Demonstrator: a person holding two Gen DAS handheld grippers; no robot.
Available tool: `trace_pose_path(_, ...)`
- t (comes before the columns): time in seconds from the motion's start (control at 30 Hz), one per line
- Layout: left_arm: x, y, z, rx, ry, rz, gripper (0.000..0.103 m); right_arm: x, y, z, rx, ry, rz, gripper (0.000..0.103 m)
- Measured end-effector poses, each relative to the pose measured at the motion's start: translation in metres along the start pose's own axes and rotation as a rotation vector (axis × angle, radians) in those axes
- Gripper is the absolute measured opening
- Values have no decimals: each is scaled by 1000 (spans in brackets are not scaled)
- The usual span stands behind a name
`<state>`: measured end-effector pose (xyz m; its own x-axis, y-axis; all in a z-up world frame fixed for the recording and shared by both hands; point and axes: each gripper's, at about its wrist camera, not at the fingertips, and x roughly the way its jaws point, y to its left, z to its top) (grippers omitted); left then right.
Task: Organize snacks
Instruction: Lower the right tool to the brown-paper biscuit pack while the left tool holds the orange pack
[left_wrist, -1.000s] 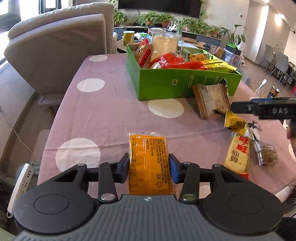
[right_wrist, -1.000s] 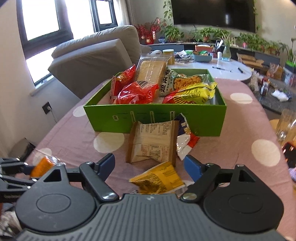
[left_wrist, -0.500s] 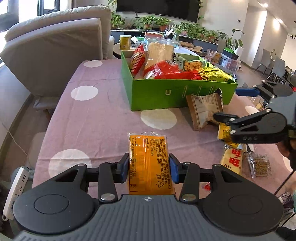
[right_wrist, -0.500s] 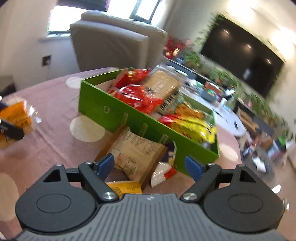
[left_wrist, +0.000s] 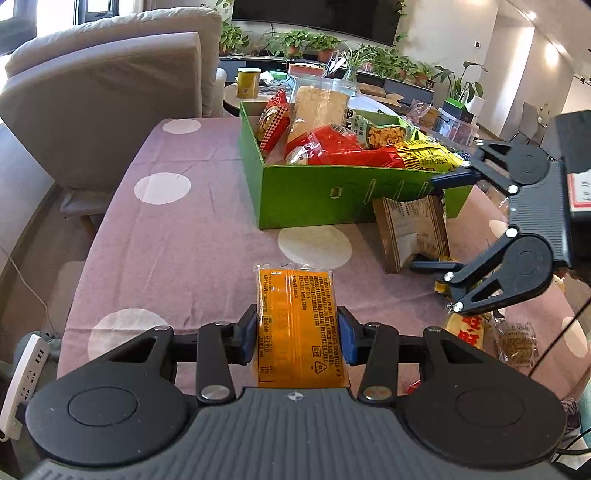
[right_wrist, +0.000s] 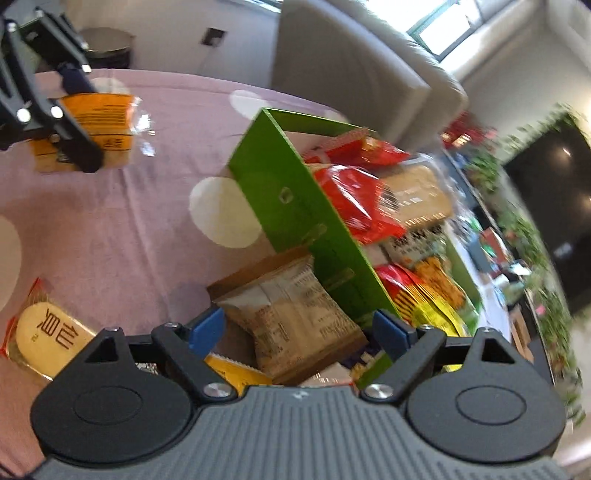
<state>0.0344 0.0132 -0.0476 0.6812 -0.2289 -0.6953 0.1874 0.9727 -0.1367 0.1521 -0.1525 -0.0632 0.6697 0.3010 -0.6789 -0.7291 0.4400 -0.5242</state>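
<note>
We had the left hand-held gripper (left_wrist: 297, 330) clamped on the orange snack packet (left_wrist: 299, 328) above the bench (left_wrist: 184, 236), short of the green box (left_wrist: 332, 192); the right hand-held gripper (right_wrist: 300, 328) gaped wide around the brown packet (right_wrist: 291, 317), seemingly untouched; we needed to square its pads before closing.

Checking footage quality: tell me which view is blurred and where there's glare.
Left wrist view: sharp, the orange packet print legible, with fisheye bending at the edges. Right wrist view: tilted and motion-smeared, worst on the plants and TV at right; window blown out; glare on the red bag.
</note>
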Motion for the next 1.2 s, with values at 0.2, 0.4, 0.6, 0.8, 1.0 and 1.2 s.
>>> trace_pose_path(0.2, -1, -2, 4, 6, -2, -22, 40, 18, -9, 0, -2, -19, 95, 77)
trace_pose_path(0.4, 2, 1, 5, -16, -2, -32, 40, 18, -13, -1, 180, -33, 116, 70)
trace_pose_path(0.6, 4, 5, 5, -42, 3, -27, 40, 7, -21, -2, 644, -10, 170, 63)
trace_pose_path(0.8, 0, 7, 5, -55, -1, -15, 40, 23, -33, -8, 1065, 99, 233, 64)
trace_pose_path(1.0, 3, 9, 6, -71, 1, -10, 40, 9, -35, -14, 1020, 73, 213, 75)
trace_pose_path(1.2, 9, 6, 5, -57, 21, -19, 40, 1, -37, -18, 878, 14, 211, 80)
